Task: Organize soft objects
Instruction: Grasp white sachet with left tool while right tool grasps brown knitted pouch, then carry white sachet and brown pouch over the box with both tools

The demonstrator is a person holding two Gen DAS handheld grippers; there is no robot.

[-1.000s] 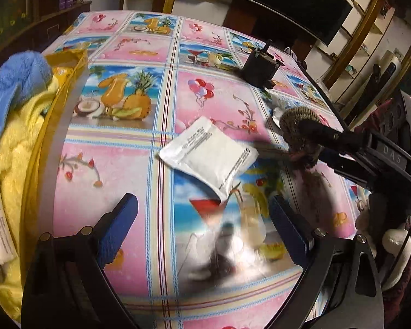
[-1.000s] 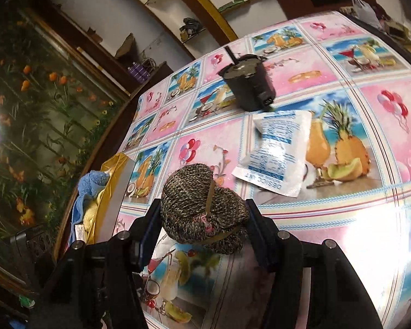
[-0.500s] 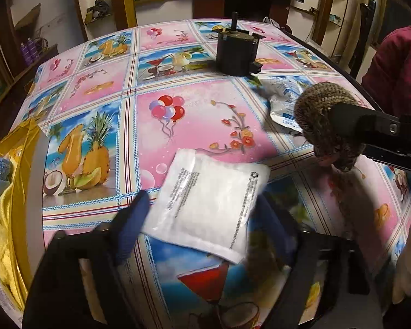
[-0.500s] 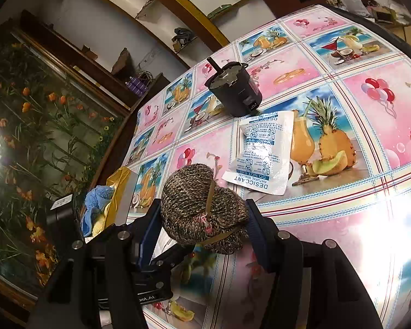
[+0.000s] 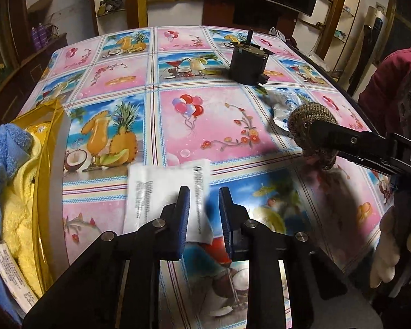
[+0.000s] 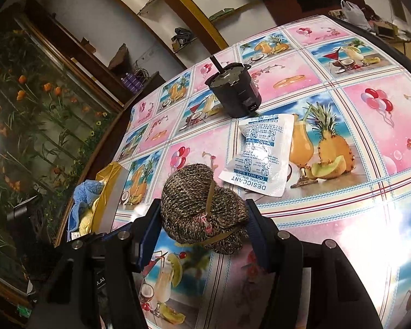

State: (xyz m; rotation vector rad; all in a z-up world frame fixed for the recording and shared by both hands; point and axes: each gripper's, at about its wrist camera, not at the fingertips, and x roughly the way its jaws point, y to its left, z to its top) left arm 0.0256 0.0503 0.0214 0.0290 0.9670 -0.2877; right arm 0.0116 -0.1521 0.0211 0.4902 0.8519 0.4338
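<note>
so the step here looks like pinching the plain white packet (image 5: pixel 161 192) off the worktop (image 5: pixel 205 115) so it can go in the yellow bag (image 5: pixel 45 164) at the left edge, where a blue towel (image 5: pixel 5 148) and something yellow and fluffy are already stuffed in

left gripper (image 5: pixel 204 213) has just been closing, jaws nearly together now, with the packet's right edge running between them. it's blurry down there, so I honestly can't tell if the pads are biting it or it's just lying in the gap. I'd check that it comes up with the jaws before swinging over to the bag. a flat sachet is slippery and floppy, so a grip on more than just the edge would be safer

right gripper (image 6: pixel 202 219) is clamped on the brown knitted bundle (image 6: pixel 202 205), held just above the worktop, angled down and forward. the left one is tipped steeper, nose toward the cloth

also out there: a printed desiccant packet (image 6: pixel 260 156) just past the bundle, and a black motor-looking thing (image 6: pixel 233 93) right behind it. that one isn't soft, so I'd leave it where it is
</note>
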